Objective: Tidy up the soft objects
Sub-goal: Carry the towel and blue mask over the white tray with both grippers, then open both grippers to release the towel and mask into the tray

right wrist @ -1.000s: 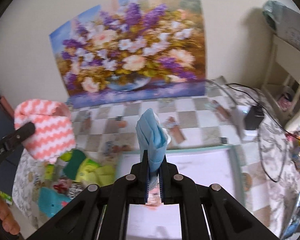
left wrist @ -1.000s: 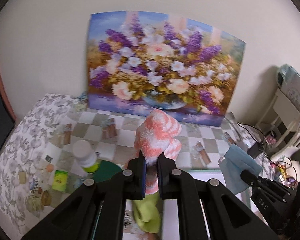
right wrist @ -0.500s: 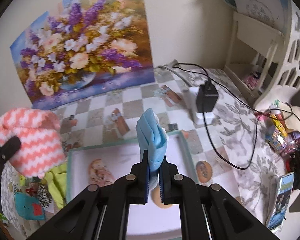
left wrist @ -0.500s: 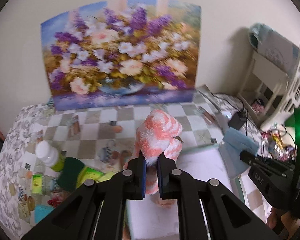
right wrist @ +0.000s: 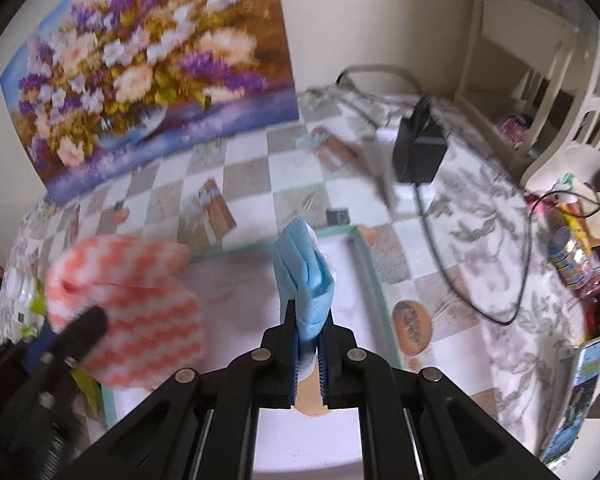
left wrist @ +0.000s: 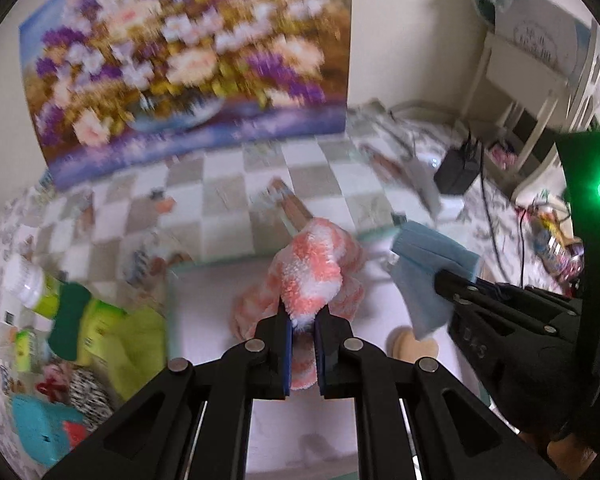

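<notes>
Home room, flower painting (left wrist: 188, 60), patterned tablecloth (right wrist: 480, 216), white shelf (left wrist: 532, 76)

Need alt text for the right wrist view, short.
The right gripper is shut on a folded blue cloth above a white tray with a teal rim. At left, the left gripper holds a pink-and-white zigzag cloth; a flower painting stands behind the checkered tablecloth.

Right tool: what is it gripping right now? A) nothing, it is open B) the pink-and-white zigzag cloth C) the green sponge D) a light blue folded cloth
D: the right tool is shut on the light blue folded cloth, which stands up from its fingers over the white tray; the pink-and-white zigzag cloth is in the left tool.
</notes>
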